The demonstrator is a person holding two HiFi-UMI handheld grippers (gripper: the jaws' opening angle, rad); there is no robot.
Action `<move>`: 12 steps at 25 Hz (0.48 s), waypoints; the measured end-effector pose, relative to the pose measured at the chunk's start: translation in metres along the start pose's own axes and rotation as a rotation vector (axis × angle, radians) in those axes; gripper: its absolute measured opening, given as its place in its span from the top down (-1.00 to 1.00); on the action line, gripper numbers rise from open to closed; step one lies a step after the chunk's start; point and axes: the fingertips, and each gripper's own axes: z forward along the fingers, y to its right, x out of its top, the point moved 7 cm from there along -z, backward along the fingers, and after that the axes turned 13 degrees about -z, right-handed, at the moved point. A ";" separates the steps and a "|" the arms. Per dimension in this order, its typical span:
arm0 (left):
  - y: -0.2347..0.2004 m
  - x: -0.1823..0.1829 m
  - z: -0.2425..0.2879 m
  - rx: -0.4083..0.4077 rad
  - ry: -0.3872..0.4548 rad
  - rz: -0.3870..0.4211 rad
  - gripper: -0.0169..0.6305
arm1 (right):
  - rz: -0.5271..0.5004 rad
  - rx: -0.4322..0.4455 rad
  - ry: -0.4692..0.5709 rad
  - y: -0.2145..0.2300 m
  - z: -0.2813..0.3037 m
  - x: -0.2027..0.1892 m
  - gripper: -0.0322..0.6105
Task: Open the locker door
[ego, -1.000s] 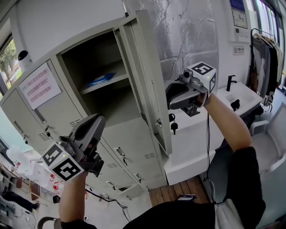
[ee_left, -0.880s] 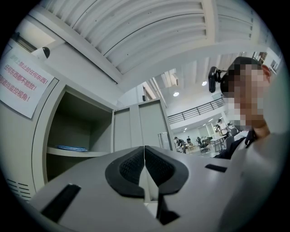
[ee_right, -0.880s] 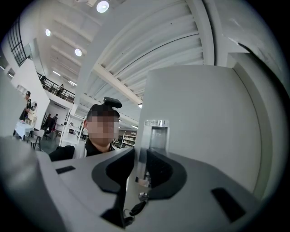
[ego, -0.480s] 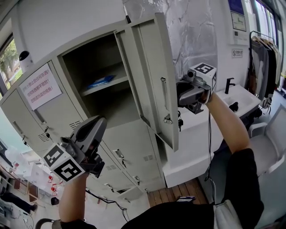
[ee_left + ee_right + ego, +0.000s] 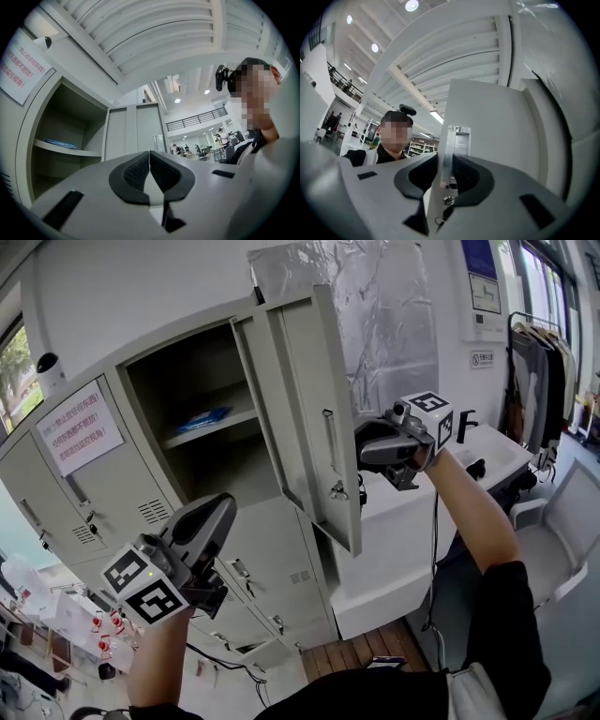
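Locker door (image 5: 302,381) at new angle, wide open.

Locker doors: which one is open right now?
The upper door nearest the foil-covered wall, swung out, baring a shelf; every other door lies flush and shut.

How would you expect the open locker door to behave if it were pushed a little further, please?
The locker door looks like thin sheet metal, so it is probably light and swings easily on its hinges. Its slim metal handle looks smooth, so a loose grip might slip. The keys hanging below would likely sway.
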 end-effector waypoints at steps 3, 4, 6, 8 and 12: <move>0.006 -0.001 0.000 -0.006 0.005 -0.007 0.90 | -0.047 -0.093 -0.037 -0.010 -0.008 0.005 0.57; 0.007 -0.001 -0.001 -0.007 0.007 -0.008 0.90 | -0.066 -0.128 -0.046 -0.013 -0.010 0.007 0.57; 0.008 -0.002 -0.002 -0.007 0.013 -0.007 0.90 | -0.110 -0.213 -0.053 -0.020 -0.013 0.013 0.58; 0.008 -0.003 -0.002 -0.004 0.020 -0.004 0.90 | -0.167 -0.330 -0.062 -0.027 -0.015 0.019 0.62; 0.011 -0.009 -0.001 0.001 0.033 0.005 0.90 | -0.303 -0.553 -0.114 -0.051 -0.014 0.031 0.75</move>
